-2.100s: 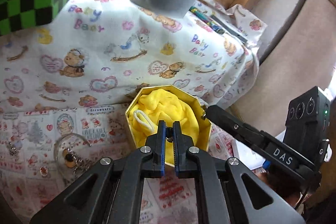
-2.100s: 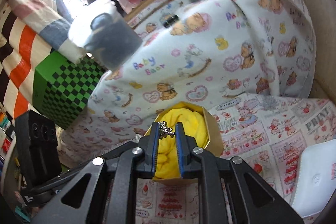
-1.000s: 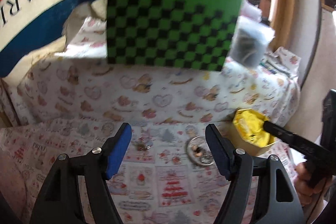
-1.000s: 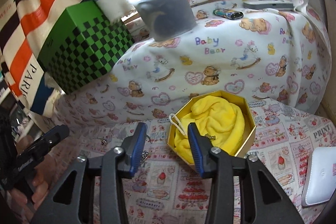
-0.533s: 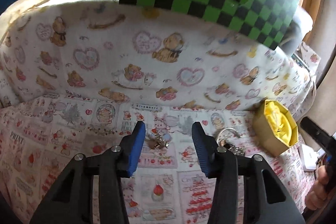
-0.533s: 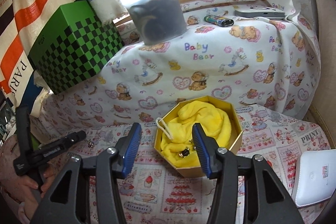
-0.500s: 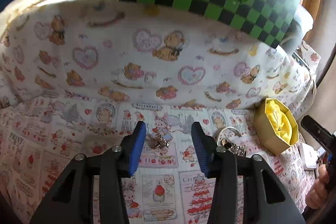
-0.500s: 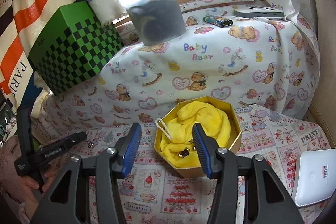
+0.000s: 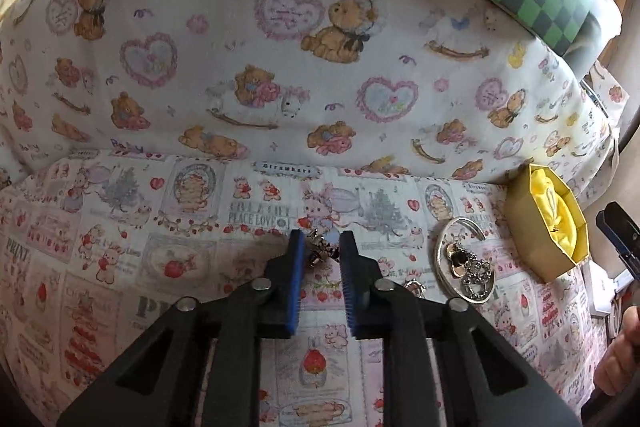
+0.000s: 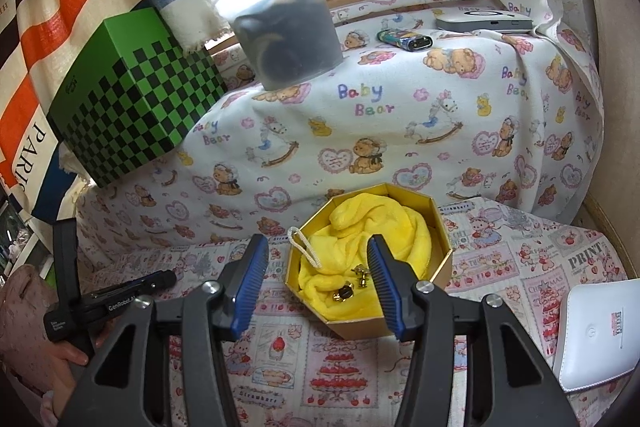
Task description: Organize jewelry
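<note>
Gold box (image 10: 434, 267): at our right gripper's (image 10: 316, 277) twelve o'clock, we count two gold earrings (image 10: 352, 285) on yellow cloth (image 10: 372, 227).
Silver dish (image 9: 442, 241): several pieces, uncountable.
Left gripper (image 9: 320, 255): jaws closing around one silver trinket (image 9: 318, 249).
Right: jaws spread, empty.

earrings (image 10: 352, 283) in box (image 10: 438, 247), dish (image 9: 444, 247) leftward

The soft printed cloth (image 9: 240, 267) looks matt. The shiny metal jewelry (image 9: 318, 251) glints. The yellow cloth (image 10: 360, 247) is fluffy, inside a smooth gold box (image 10: 442, 259).
</note>
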A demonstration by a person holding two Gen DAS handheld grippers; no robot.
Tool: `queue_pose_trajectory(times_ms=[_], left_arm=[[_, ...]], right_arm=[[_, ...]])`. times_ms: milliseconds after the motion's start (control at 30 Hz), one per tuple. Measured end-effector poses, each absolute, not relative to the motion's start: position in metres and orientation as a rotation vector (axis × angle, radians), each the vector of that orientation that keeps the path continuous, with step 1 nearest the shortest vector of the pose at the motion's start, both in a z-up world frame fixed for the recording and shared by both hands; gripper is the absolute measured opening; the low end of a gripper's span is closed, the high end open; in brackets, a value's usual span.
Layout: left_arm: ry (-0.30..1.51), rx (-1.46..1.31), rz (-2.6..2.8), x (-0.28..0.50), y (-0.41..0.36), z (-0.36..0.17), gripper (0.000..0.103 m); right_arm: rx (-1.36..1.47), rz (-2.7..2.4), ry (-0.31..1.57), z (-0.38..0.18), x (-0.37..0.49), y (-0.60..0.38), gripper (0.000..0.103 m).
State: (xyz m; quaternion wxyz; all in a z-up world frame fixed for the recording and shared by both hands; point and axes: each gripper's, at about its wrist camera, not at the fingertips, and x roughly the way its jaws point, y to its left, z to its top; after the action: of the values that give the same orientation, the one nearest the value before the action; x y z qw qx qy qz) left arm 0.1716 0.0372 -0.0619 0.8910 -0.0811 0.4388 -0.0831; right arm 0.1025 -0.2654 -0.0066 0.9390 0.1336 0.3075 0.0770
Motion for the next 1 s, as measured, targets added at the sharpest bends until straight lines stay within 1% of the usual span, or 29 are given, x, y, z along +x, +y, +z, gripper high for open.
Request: queue_pose_trajectory(times_ms=[33, 67, 267, 533, 700, 833, 867, 967, 1000], left_arm=[[0.907, -0.166, -0.166, 0.171, 0.039, -0.061, 0.015], [0.903, -0.164, -0.169, 0.169, 0.040, -0.059, 0.009], [0.862, -0.189, -0.167, 0.143, 0.050, -0.035, 0.009], [0.786, -0.151, -0.125, 0.116, 0.043, 0.000, 0.009], [0.800, -0.194, -0.102, 0.118, 0.051, 0.001, 0.009], [0.805, -0.185, -0.091, 0.117, 0.051, 0.002, 0.009], [0.816, -0.186, -0.089, 0.118, 0.051, 0.002, 0.009], [0.832, -0.191, -0.086, 0.120, 0.049, -0.002, 0.009], [0.832, -0.186, -0.080, 0.121, 0.049, -0.003, 0.009]], right_arm=[[0.274, 0.156, 0.628, -0.006, 0.102, -0.266, 0.049], [0.275, 0.156, 0.627, -0.006, 0.102, -0.266, 0.049], [0.275, 0.156, 0.626, -0.006, 0.102, -0.266, 0.049], [0.263, 0.181, 0.612, -0.001, 0.097, -0.260, 0.050], [0.245, 0.192, 0.627, -0.004, 0.099, -0.253, 0.051], [0.233, 0.308, 0.716, -0.006, 0.101, -0.238, 0.051], [0.231, 0.329, 0.712, -0.006, 0.099, -0.234, 0.051], [0.168, 0.419, 0.748, -0.009, 0.099, -0.204, 0.056], [0.148, 0.422, 0.759, -0.011, 0.101, -0.197, 0.056]])
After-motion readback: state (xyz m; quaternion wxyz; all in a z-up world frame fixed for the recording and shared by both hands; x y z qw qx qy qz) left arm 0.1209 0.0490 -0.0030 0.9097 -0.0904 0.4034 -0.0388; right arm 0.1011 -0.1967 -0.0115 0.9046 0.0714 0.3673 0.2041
